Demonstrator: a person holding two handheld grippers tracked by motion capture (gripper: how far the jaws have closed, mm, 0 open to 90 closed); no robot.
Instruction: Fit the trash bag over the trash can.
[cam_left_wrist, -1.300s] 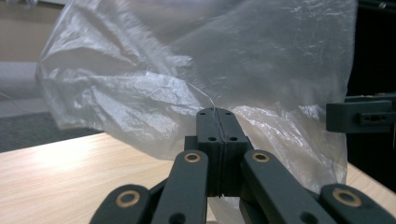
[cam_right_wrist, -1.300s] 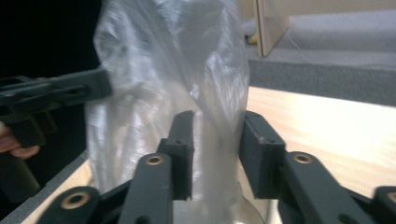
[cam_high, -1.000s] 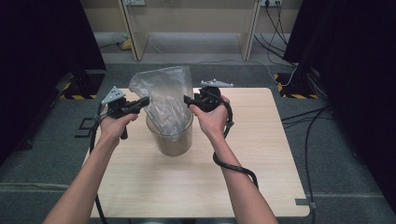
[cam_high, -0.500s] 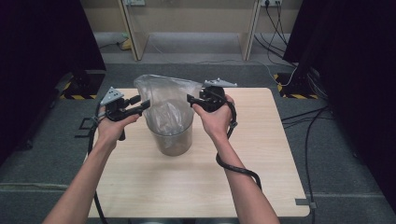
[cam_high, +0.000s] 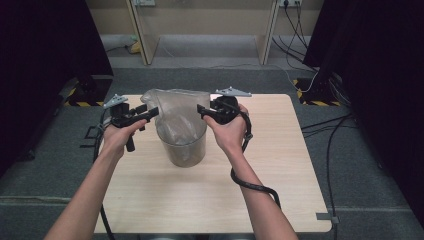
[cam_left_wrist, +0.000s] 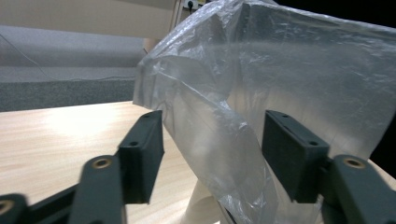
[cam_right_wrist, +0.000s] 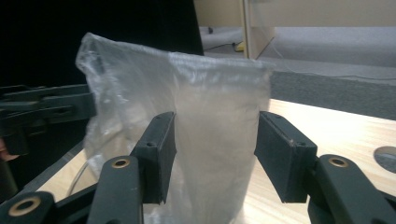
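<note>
Clear plastic bag (cam_high: 176, 112) stood in bin (cam_high: 184, 150), rim unfolded; left tool (cam_high: 150, 113) and right tool (cam_high: 201, 110) flanked bag, both spread, jaws just released.

clear crinkled plastic bag (cam_high: 176, 112) in grey round bin (cam_high: 186, 149); pale wood-grain table (cam_high: 280, 165); black left gripper (cam_high: 145, 114), black right gripper (cam_high: 204, 111).

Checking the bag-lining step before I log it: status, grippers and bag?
Left gripper open, jaws just opened, bag edge loose between them. Right gripper open at the bag's other side. Clear plastic bag stands in the bin, not gripped. Nothing in the way.
</note>
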